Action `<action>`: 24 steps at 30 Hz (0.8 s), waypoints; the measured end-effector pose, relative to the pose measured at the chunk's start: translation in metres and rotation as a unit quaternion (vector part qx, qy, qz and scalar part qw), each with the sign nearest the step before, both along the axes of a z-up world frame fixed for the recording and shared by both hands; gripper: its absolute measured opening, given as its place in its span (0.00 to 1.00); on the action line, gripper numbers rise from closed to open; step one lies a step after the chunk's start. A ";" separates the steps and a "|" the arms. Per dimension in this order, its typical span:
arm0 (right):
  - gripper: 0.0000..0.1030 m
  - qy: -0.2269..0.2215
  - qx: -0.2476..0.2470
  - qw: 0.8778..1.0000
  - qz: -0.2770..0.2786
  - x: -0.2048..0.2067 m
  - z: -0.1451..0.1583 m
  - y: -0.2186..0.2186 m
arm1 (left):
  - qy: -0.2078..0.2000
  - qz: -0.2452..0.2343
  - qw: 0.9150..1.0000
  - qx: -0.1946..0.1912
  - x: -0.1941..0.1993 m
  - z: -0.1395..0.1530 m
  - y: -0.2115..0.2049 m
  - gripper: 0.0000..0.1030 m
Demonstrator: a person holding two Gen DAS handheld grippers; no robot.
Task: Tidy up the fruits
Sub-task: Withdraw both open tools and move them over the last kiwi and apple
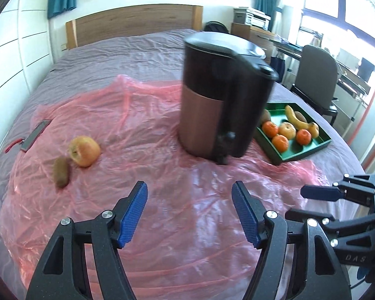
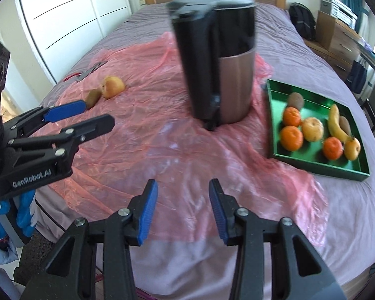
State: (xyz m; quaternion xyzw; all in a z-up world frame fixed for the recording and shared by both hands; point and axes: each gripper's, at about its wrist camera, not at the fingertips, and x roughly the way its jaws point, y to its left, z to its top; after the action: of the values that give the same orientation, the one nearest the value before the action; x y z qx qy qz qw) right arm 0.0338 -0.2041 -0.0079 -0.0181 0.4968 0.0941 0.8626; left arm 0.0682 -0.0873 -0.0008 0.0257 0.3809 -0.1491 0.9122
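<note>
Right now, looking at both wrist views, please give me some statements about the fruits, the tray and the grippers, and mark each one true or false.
1. An apple and a kiwi lie outside the green tray, on the pink plastic sheet. True.
2. The tray holds no banana. False: a banana lies in it, with three oranges and other fruit.
3. The left gripper is shut on the kiwi. False: it is open and holds nothing.
4. The tall brown and black appliance stands between the loose fruits and the tray. True.
5. The right gripper holds an orange. False: it is open and empty.
</note>
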 end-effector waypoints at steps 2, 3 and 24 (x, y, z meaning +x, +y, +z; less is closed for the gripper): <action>0.45 0.003 -0.002 1.000 0.014 0.005 -0.003 0.016 | 0.000 0.012 1.000 -0.003 0.004 -0.001 0.013 0.63; 0.46 0.005 -0.002 1.000 0.020 0.008 -0.004 0.023 | -0.001 0.021 1.000 -0.005 0.006 -0.002 0.022 0.63; 0.47 0.034 0.004 0.993 0.115 0.088 -0.041 0.141 | 0.012 0.136 0.991 0.000 0.054 -0.045 0.154 0.72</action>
State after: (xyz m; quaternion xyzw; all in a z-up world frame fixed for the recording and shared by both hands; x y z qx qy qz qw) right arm 0.1220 -0.0633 -0.0492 -0.0684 0.5204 0.1956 0.8284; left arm 0.1221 0.0671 -0.0459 -0.0280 0.3916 -0.0243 0.9194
